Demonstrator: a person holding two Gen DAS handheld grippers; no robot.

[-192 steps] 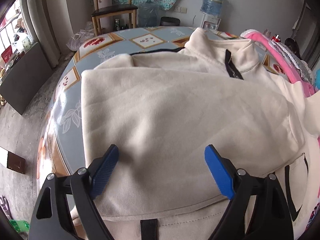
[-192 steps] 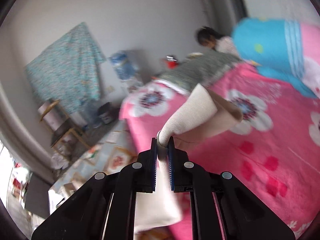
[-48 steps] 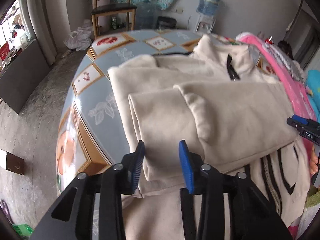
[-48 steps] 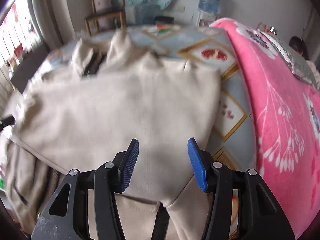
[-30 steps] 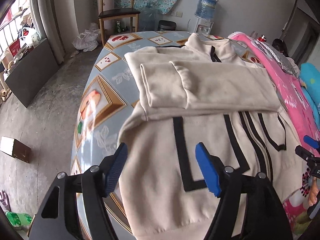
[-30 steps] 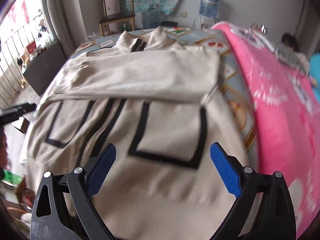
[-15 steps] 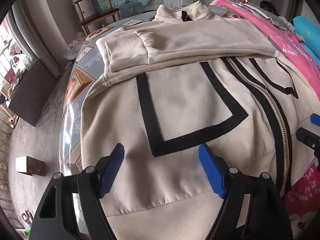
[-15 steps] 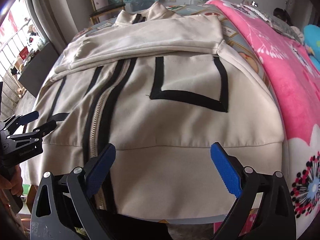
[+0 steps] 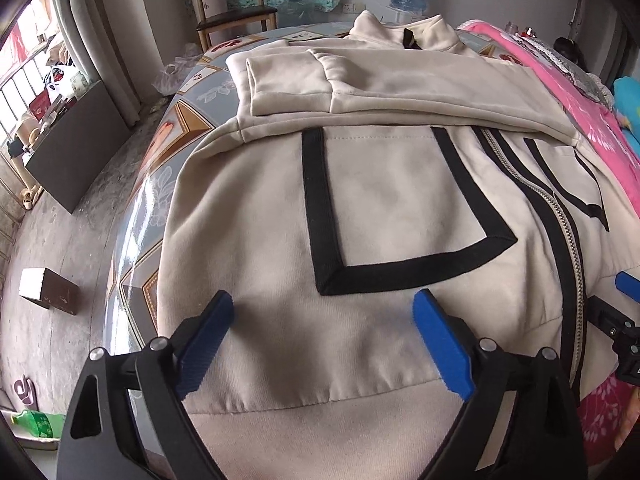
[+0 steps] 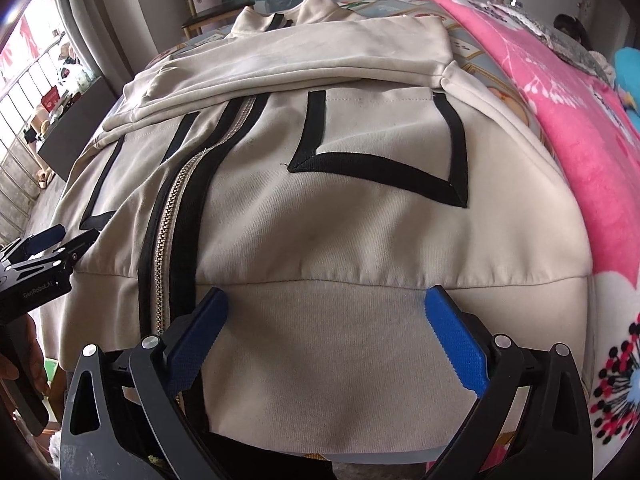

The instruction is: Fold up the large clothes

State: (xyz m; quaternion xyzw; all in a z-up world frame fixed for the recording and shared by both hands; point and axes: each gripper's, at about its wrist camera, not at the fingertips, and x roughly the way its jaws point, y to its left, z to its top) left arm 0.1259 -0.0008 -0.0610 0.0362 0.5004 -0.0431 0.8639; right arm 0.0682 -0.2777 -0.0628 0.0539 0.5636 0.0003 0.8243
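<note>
Right now the cream jacket (image 9: 392, 208) lies face up on the patterned table (image 9: 160, 184), zip closed, with both sleeves (image 9: 360, 84) already folded across its chest, so I judge the bottom-to-collar fold comes next. I have the left gripper (image 9: 324, 316) over the jacket's lower front just below the black-edged pocket (image 9: 400, 216), its jaws opening with only flat cloth beneath them, nothing pinched. The right gripper (image 10: 326, 312) hangs over the jacket's hem band (image 10: 320, 344) on the other side of the zip (image 10: 164, 248), jaws spread wide and empty. I place them like this to take both hem corners together. Beyond the jacket's far edge lies a pink blanket (image 10: 560, 100), and past its collar stands a wooden chair (image 9: 228, 12).
</note>
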